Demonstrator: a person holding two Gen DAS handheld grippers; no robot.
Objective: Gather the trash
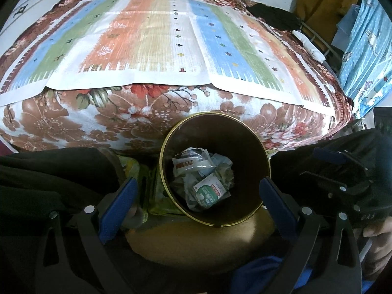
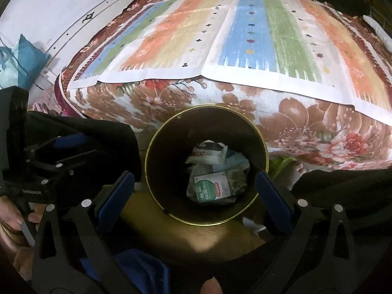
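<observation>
A round dark bin with a gold rim (image 1: 265, 161) stands on the floor below the bed's front edge; it also shows in the right wrist view (image 2: 266, 152). Crumpled wrappers and a green-and-white packet (image 1: 209, 192) lie at its bottom, also seen from the right wrist (image 2: 210, 189). My left gripper (image 1: 197, 196) is open and empty above the bin's mouth. My right gripper (image 2: 194, 188) is open and empty above the same bin. Each gripper shows at the edge of the other's view (image 1: 343, 178) (image 2: 49, 169).
A bed with a floral quilt (image 1: 137, 122) and a striped mat (image 1: 152, 44) on top fills the background. A blue patterned cloth (image 1: 367, 56) hangs at the right. A white cabinet (image 2: 61, 24) and a teal bag (image 2: 19, 61) stand at the left.
</observation>
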